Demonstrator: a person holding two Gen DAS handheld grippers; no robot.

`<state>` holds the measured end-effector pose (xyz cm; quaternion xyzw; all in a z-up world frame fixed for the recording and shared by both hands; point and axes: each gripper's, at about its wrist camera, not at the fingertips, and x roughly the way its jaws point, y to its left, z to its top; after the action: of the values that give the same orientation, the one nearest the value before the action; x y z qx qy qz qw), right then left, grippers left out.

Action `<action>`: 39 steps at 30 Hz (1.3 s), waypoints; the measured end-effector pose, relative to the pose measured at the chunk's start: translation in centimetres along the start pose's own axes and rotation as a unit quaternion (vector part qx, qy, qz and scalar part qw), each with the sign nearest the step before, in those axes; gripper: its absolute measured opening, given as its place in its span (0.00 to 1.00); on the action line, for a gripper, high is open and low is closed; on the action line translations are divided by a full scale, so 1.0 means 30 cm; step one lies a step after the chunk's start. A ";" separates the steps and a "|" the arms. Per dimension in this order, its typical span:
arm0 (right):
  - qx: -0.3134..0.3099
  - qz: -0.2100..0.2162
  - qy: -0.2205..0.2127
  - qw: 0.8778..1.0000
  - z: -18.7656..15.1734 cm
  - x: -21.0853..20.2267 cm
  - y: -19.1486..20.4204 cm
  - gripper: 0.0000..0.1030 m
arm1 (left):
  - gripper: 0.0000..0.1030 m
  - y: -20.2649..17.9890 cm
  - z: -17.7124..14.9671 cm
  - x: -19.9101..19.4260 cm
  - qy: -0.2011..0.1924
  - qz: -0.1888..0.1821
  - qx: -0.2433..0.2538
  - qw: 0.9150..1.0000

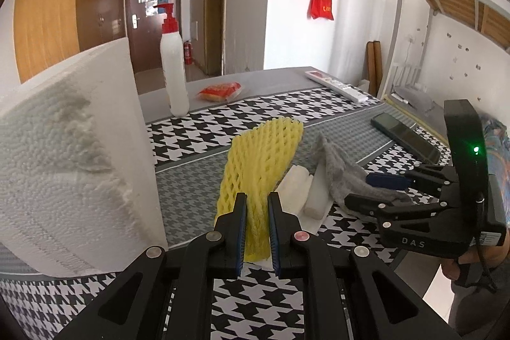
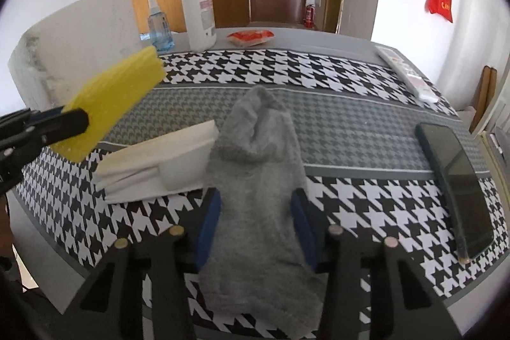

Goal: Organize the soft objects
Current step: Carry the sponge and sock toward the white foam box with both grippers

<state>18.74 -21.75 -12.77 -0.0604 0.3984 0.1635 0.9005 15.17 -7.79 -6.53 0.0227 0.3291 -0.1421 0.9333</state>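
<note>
Your left gripper (image 1: 257,209) is clamped on the yellow foam net (image 1: 264,161) and holds it lifted above the table (image 2: 350,129), near the white foam box (image 1: 73,148). Your right gripper (image 2: 256,212) straddles the grey sock (image 2: 255,174), which lies flat beside the folded tissue (image 2: 159,161); its jaws stand half-wide and I can't tell if the pads bite yet. You're mid-pickup: next, pinch the sock firmly and carry both pieces, probably to the box.
</note>
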 end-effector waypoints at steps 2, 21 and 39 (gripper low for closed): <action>-0.002 -0.008 0.001 1.000 -0.001 -0.001 0.002 0.42 | 0.13 0.001 0.001 -0.006 -0.001 0.000 0.002 1.000; 0.043 0.010 -0.060 0.997 -0.006 -0.146 -0.007 0.13 | 0.13 0.014 -0.005 -0.087 -0.024 -0.011 0.020 0.999; 0.023 0.017 -0.129 0.991 0.089 -0.294 0.062 0.13 | 0.13 0.044 0.029 -0.148 -0.068 0.005 0.012 0.998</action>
<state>14.43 -21.54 -4.43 -0.0117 0.2835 0.1760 0.9426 12.78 -5.53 -3.15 0.0264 0.2630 -0.1423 0.9539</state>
